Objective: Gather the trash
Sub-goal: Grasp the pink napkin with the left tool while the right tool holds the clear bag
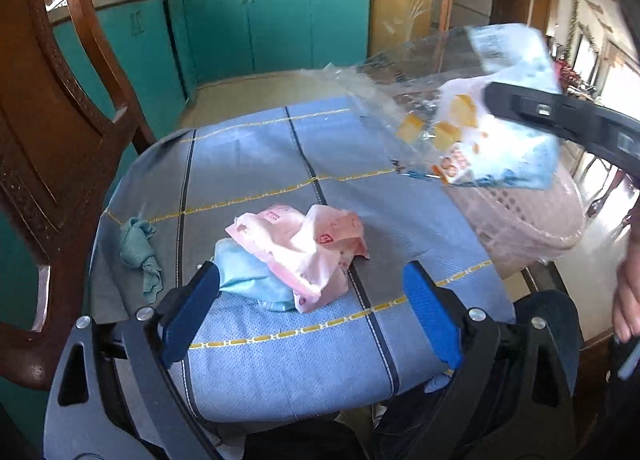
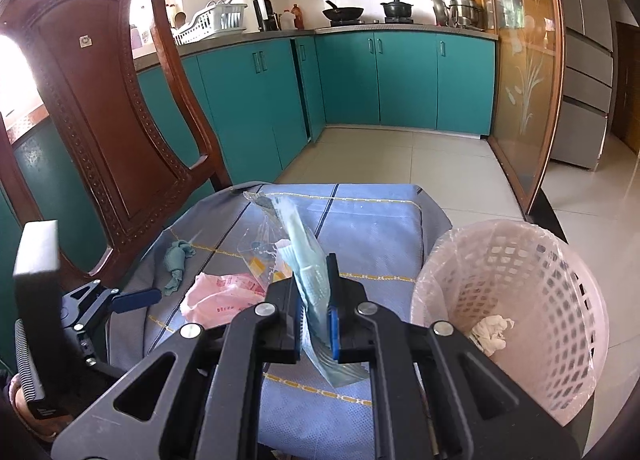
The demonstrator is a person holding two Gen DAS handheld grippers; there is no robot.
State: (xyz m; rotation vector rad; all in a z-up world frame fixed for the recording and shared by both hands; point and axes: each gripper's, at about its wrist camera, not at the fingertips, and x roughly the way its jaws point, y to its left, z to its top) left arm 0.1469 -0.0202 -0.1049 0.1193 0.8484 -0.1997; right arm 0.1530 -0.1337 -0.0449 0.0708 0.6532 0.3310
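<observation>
My right gripper is shut on a light blue and clear snack wrapper, held above the table; the wrapper also shows in the left wrist view, in the air over the pink trash basket. The basket stands on the table at the right with a crumpled white tissue inside. My left gripper is open, just in front of a pink wrapper lying on a light blue wrapper. The left gripper also shows in the right wrist view.
A crumpled teal cloth lies at the table's left side. The table has a blue checked cloth. A carved wooden chair stands at the left. Teal kitchen cabinets are behind.
</observation>
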